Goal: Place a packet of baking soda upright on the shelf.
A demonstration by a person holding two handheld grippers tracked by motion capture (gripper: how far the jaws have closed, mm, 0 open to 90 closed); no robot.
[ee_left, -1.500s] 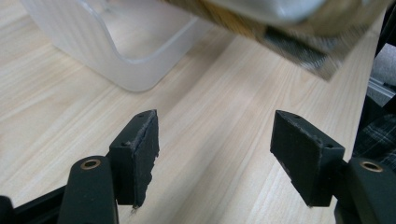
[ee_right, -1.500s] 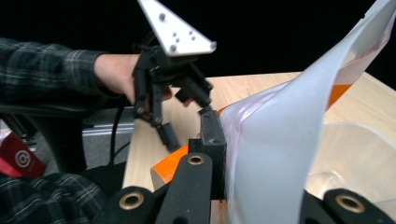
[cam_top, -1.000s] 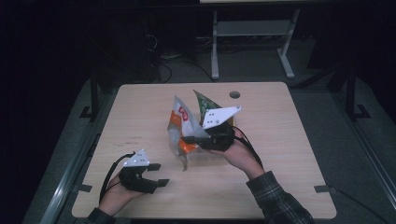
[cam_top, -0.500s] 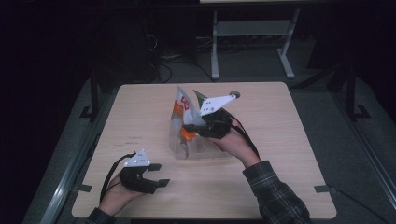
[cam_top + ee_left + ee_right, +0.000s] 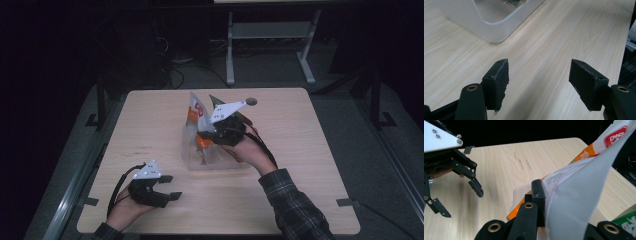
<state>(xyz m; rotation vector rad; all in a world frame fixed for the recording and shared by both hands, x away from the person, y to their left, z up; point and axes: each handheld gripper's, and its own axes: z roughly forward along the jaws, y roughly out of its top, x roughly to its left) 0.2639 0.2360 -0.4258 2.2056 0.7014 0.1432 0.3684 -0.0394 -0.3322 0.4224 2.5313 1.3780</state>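
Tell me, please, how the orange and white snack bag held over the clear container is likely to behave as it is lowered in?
The snack bag probably flexes easily: in the right gripper view its free edge curves loosely beyond the right gripper. It looks light, carried by one pinched edge. The clear container may slide if the bag drags on it, since nothing holds it.

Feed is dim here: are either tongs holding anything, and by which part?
Right tongs pinch the white-and-orange snack bag by its lower edge, over the clear tub. Left tongs open, empty.

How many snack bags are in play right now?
2: a white-and-orange bag clamped by the right gripper above the clear bin, and a green bag behind that gripper. More may sit hidden inside the bin.
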